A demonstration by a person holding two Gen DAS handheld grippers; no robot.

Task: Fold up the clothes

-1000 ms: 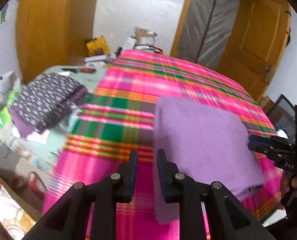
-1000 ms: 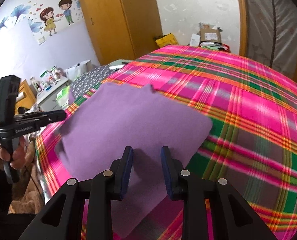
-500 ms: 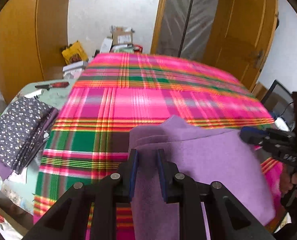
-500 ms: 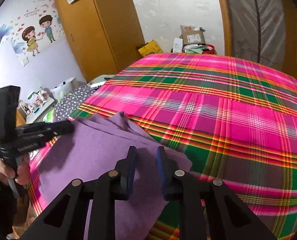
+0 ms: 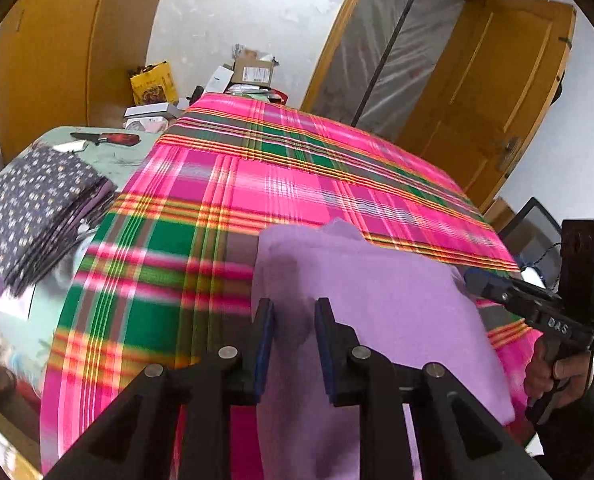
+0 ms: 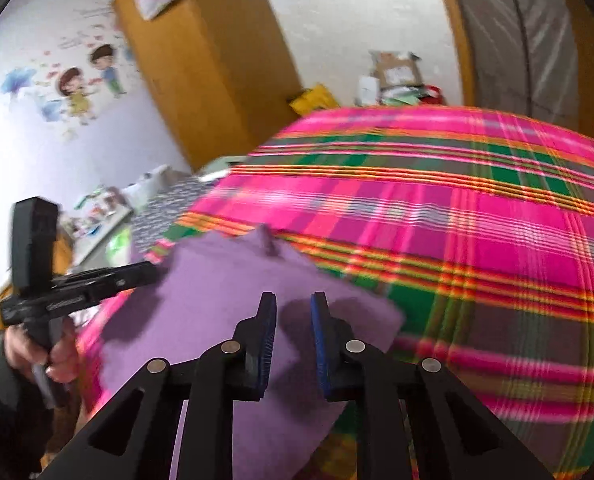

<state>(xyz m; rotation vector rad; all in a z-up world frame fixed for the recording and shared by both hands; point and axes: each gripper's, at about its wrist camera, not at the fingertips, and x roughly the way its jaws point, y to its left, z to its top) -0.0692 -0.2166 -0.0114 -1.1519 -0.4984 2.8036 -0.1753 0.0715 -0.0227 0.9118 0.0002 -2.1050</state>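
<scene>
Lying folded near the front edge of a pink plaid bedspread (image 5: 297, 184): lilac fleece garment (image 5: 377, 300) | left gripper (image 5: 293, 320) parted, above cloth, grasp unclear | right gripper (image 6: 293, 312) likewise | patterned folded stack (image 5: 33, 208) left.

**Colours and patterns on the bed**

The folded garment (image 5: 377, 312) is plain lilac. The bedspread (image 5: 297, 184) is plaid: hot pink with green, grey, orange and yellow stripes. Off its left edge, a folded stack (image 5: 33, 204) is dark with small pale dots. Both grippers are black with blue pads (image 5: 264, 344).
</scene>
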